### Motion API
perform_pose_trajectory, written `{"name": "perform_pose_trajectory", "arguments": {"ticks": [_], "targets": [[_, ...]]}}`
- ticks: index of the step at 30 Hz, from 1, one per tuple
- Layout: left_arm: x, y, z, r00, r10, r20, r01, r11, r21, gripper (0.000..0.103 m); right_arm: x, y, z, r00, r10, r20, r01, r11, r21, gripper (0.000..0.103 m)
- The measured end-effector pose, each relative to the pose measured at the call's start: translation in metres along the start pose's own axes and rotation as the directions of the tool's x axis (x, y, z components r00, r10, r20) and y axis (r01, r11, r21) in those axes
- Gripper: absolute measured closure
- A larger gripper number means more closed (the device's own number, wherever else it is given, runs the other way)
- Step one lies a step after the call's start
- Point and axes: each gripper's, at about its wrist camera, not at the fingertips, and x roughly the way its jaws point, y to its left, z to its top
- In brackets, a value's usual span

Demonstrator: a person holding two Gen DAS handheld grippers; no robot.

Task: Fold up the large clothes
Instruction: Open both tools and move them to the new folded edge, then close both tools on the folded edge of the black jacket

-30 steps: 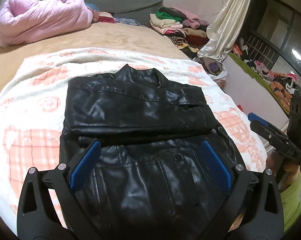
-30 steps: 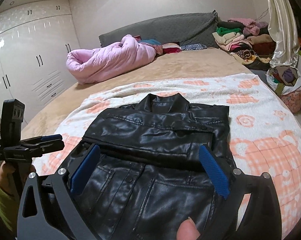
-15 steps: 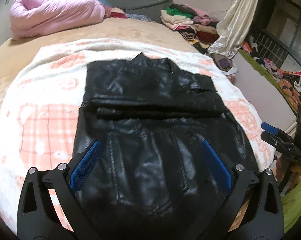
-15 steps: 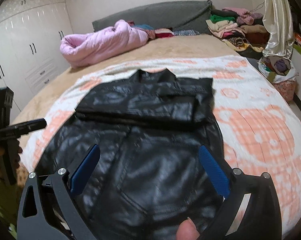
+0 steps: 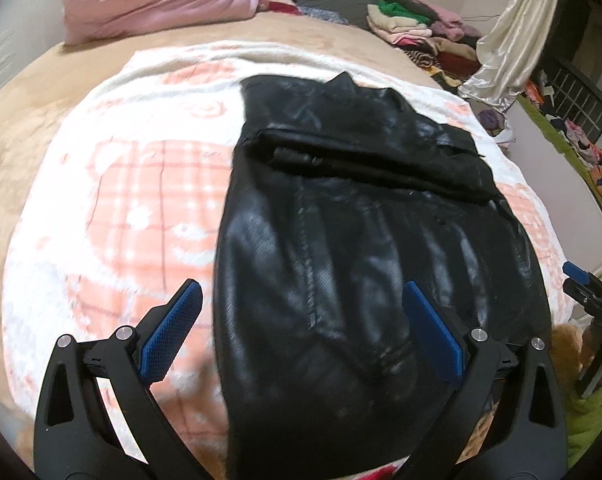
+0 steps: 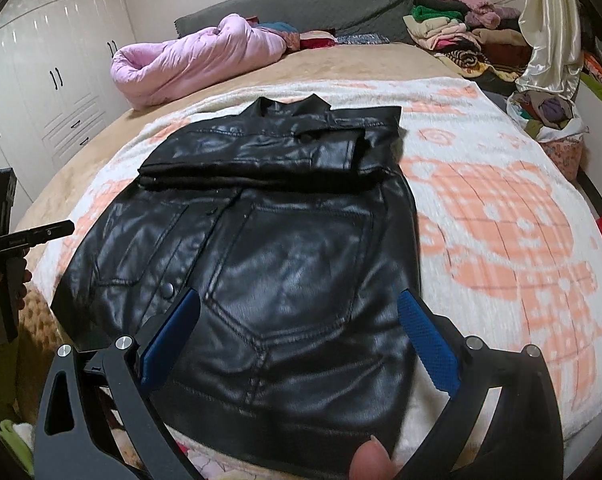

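A black leather jacket (image 5: 365,240) (image 6: 261,248) lies flat on a white and orange blanket (image 5: 121,208) (image 6: 501,208), its sleeves folded across the chest below the collar. My left gripper (image 5: 301,332) hovers open over the jacket's near left hem corner, with nothing between its blue pads. Over the near right part of the hem my right gripper (image 6: 297,336) is open too, and empty. Each gripper shows in the other's view: the right one at the far right edge (image 5: 581,284), the left one at the far left (image 6: 29,236), held in a hand.
A rolled pink duvet (image 6: 189,64) lies at the head of the tan bed (image 5: 29,92). Stacked clothes (image 6: 453,36) and a cream curtain (image 6: 549,28) stand at the back right. White wardrobes (image 6: 41,72) line the left wall. A fingertip (image 6: 371,460) shows at the bottom.
Both grippers have pulled back toward the jacket's hem and spread apart, the left drifting left and the right drifting right. The jacket lies as before. Both stay open.
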Motion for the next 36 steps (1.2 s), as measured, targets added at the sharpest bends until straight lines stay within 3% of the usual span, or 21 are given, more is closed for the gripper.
{"name": "perform_pose_trajectory", "arguments": {"ticks": [7,17,20,24,36], "targets": [[-0.003,0.014,-0.02,0.999,-0.02,-0.025,0.019,1.0,-0.023,0.009,-0.007,-0.003,-0.012,1.0,-0.004,-0.014,0.004,1.0,-0.003,0.005],[-0.005,0.028,-0.044,0.995,-0.073,-0.063,0.069,0.995,-0.07,0.01,-0.004,-0.011,-0.039,0.995,-0.023,-0.098,0.023,1.0,-0.005,0.005],[-0.007,0.032,-0.048,0.993,-0.097,-0.063,0.091,0.992,-0.092,0.02,-0.002,-0.015,-0.046,0.993,-0.021,-0.118,0.022,1.0,0.007,0.005],[-0.005,0.032,-0.055,0.988,-0.128,-0.084,0.119,0.988,-0.099,0.041,0.001,-0.021,-0.054,0.99,-0.017,-0.143,0.021,0.999,0.028,0.005],[0.007,0.039,-0.083,0.974,-0.172,-0.147,0.146,0.975,-0.169,0.043,0.02,-0.032,-0.07,0.973,0.016,-0.23,0.001,0.997,0.072,0.006]]}}
